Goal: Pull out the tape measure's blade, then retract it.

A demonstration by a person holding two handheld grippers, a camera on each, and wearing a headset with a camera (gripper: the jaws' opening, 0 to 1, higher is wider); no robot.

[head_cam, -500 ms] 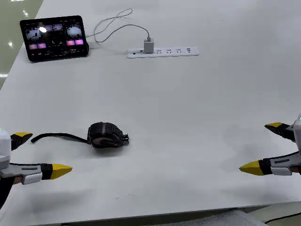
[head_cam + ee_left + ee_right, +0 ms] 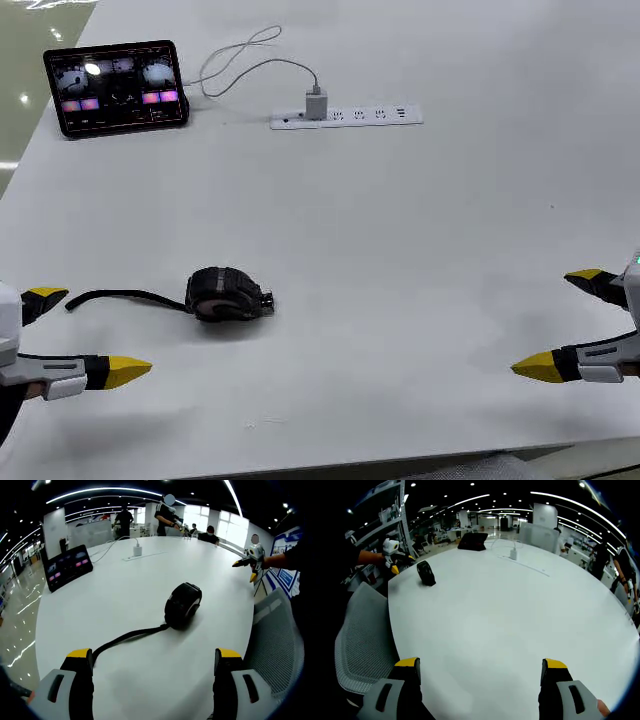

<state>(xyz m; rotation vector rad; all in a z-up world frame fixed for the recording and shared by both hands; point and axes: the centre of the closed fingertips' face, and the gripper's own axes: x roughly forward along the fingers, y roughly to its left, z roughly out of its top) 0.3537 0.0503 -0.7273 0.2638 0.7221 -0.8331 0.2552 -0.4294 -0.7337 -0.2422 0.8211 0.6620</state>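
**Sizing up the tape measure, both jaw pairs spread and empty**

Holding my left gripper [image 2: 97, 330] just beside the strap [image 2: 125, 296] end and my right gripper [image 2: 548, 320] well apart from it. The tape measure [image 2: 226, 293] is sitting on the white table [image 2: 420, 230], near my left side. I'm judging the case rigid, compact and fairly heavy, and the blade thin, springy and quick to snap back. I'm thinking of clamping the case with the left and pinching the blade tip, seemingly facing right, with the right. The tablet [image 2: 116, 83], power strip [image 2: 346, 114] and cable [image 2: 240, 60] are lying far back, blocking nothing.
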